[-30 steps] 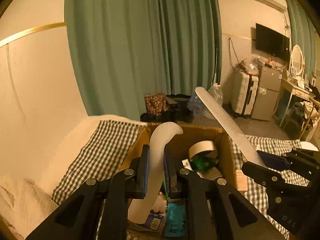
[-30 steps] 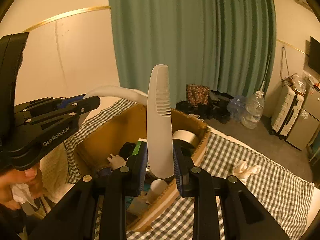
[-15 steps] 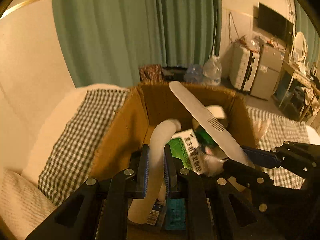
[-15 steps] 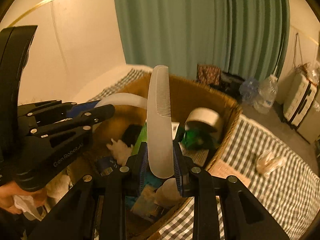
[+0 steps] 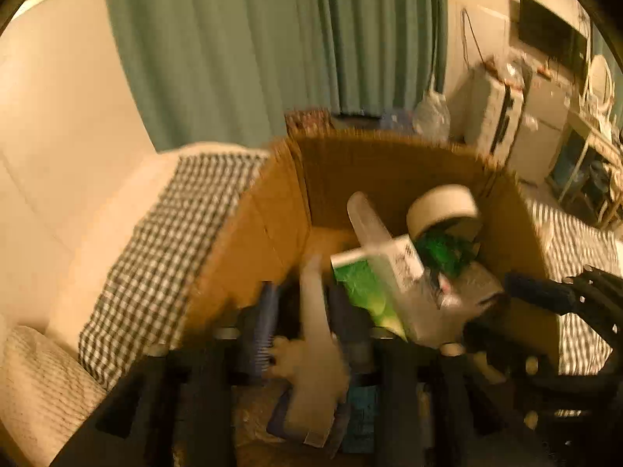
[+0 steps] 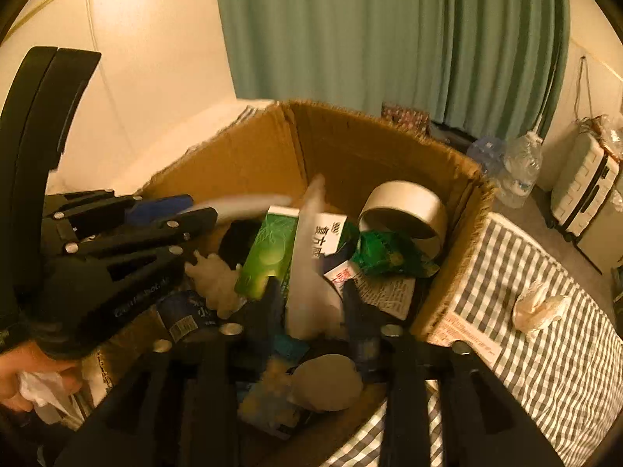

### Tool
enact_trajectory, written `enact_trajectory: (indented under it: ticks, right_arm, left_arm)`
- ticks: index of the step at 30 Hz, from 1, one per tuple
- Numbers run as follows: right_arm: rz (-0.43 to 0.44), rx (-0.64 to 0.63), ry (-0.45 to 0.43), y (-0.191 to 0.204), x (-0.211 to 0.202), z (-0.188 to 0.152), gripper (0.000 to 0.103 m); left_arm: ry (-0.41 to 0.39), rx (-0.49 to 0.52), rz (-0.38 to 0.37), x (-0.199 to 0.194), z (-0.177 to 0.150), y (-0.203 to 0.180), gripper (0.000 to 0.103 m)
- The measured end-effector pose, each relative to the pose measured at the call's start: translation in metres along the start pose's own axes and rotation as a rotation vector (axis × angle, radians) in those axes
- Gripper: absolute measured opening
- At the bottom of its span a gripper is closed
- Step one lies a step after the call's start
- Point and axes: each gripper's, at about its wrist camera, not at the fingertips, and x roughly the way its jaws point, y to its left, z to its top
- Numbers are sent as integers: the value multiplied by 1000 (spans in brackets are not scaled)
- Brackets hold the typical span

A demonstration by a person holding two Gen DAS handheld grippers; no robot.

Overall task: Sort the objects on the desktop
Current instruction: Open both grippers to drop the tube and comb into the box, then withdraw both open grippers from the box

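Note:
A brown cardboard box [image 5: 389,167] [image 6: 241,163] holds several items: a tape roll [image 6: 405,210], a green-and-white carton [image 6: 268,249] and a green wrapper [image 6: 389,258]. My left gripper [image 5: 307,307] is open over the box; a curved white piece [image 5: 315,323], blurred, lies loose between its spread fingers. My right gripper [image 6: 311,303] is also open over the box; the white comb [image 6: 307,249] is blurred and loose between its fingers. The comb also shows in the left wrist view [image 5: 373,229]. The left gripper shows at the left of the right wrist view [image 6: 163,214].
The box stands on a checked cloth [image 6: 545,311] with a crumpled tissue [image 6: 539,307] on it. A cream wall and green curtain [image 6: 389,27] lie behind. A suitcase [image 6: 584,179] and water bottle [image 6: 521,167] stand on the floor at right.
Both grippers dropped lower into the box and their jaws have spread. The comb and the curved white piece, firmly gripped before, now sit loose and blurred between the fingers.

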Motion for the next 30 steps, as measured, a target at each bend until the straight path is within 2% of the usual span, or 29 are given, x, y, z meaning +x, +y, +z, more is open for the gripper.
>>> enact_trajectory:
  ticks: [1,3,9,13,16,21,26,30]
  right_arm:
    - [-10,4,-22,-2,-5,-1,58]
    - [-26,30,-76,-10,-17,0,65]
    - [-76,83,-172,-25,-54,4,68]
    - [-123,106,-241,-42,-84,1,78]
    - [-165,134,-266,-58,-98,-4,80]
    - [-220,172,-290,-89,-121,-17,86]
    - [-254,196,-270,-122,-131,-37,90]
    - [-216,194,-220,-152,-127,-53,94]
  left_arm:
    - [-23,-11,-4,-5,2,2,65]
    - [-66,-28,-27,-18,5,3,73]
    - [-126,-24,-24,-40,12,-5,83]
    - [-162,-35,-36,-48,18,-13,89]
    - [-195,-31,-43,-55,20,-23,92]
    - [-241,-5,-62,-65,23,-47,99]
    - [-284,17,-146,-82,30,-79,103]
    - [-315,54,-173,-94,36,-106,103]
